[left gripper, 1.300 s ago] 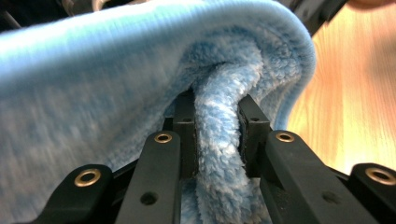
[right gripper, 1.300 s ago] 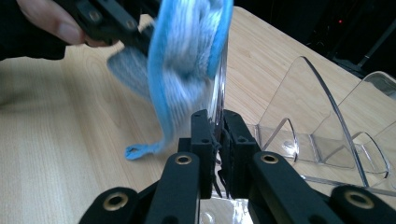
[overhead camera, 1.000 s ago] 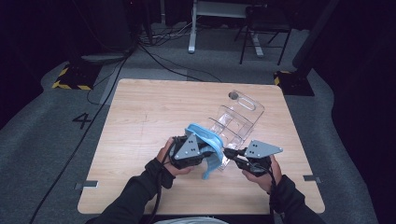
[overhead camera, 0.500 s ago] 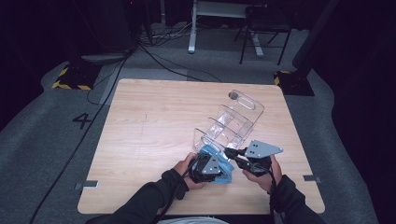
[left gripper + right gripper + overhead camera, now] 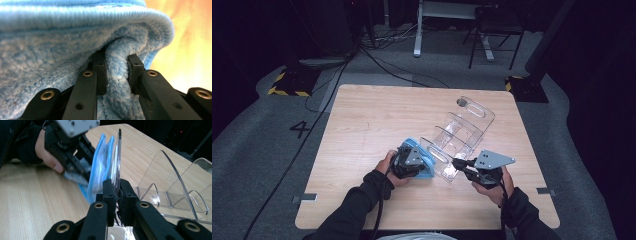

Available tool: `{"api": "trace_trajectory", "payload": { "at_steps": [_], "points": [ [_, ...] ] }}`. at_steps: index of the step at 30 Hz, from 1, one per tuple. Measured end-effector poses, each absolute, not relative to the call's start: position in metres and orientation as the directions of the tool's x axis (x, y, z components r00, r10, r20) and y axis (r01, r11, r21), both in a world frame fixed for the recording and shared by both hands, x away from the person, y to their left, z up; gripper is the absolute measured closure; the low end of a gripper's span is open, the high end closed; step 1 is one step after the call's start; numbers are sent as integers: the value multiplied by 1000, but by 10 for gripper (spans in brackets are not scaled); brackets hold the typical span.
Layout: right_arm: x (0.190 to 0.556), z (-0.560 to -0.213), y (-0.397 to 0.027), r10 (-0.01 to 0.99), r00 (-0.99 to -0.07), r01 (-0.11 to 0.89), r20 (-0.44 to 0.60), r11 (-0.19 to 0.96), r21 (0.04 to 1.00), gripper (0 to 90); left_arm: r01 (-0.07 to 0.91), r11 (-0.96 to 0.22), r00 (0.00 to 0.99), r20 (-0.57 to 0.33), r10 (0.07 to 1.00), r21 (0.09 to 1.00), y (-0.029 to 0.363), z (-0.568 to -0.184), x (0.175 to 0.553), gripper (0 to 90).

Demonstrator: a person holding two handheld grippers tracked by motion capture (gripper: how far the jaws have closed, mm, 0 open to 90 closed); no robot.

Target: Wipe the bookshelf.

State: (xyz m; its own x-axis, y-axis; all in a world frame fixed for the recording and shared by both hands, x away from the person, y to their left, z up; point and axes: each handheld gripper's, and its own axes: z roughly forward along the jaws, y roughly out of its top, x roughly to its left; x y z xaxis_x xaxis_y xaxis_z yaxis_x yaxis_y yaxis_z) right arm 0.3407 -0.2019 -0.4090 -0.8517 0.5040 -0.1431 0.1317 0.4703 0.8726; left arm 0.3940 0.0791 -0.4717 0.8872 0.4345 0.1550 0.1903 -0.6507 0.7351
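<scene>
A person sits at a wooden desk (image 5: 362,125) and holds a tool with two black jaws in each hand.

The left gripper (image 5: 412,162) sits at about 7 o'clock on the desk, near the front edge. Its jaws are squeezed tight on a fluffy blue cloth (image 5: 62,45). In the left gripper view a fold of the cloth is pinched right between the two jaws, and the rest of it puffs up over them. From the high view the blue cloth (image 5: 424,160) peeks out under this gripper and presses against the side of a see-through plastic rack (image 5: 459,135).

The rack lies on the desk from the middle toward 2 o'clock. It has clear walls that stand up in a row, and a handle hole at its far end.

The right gripper (image 5: 457,164) is at about 5 o'clock on the desk. Its jaws are shut tight on the thin clear wall at the near end of the rack. In the right gripper view this clear wall (image 5: 117,157) stands straight up between the jaws. The blue cloth (image 5: 100,162) lies flat against the far side of that wall, and the left gripper (image 5: 80,152) holds it there, with the hand behind it.
</scene>
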Motion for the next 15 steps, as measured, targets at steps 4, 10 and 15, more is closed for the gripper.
{"api": "trace_trajectory", "payload": {
  "at_steps": [4,10,15],
  "points": [
    [341,-409,-202,504,-851,130,-145,470,873,856,190,-590,859,158,487,784,93,-453,394,750],
    [341,-410,-202,507,-851,135,-137,462,876,856,128,-486,848,158,506,865,100,-422,389,749],
    [341,-410,-202,507,-851,133,-139,464,876,856,65,-483,873,185,451,873,83,-417,376,749]
  ]
}}
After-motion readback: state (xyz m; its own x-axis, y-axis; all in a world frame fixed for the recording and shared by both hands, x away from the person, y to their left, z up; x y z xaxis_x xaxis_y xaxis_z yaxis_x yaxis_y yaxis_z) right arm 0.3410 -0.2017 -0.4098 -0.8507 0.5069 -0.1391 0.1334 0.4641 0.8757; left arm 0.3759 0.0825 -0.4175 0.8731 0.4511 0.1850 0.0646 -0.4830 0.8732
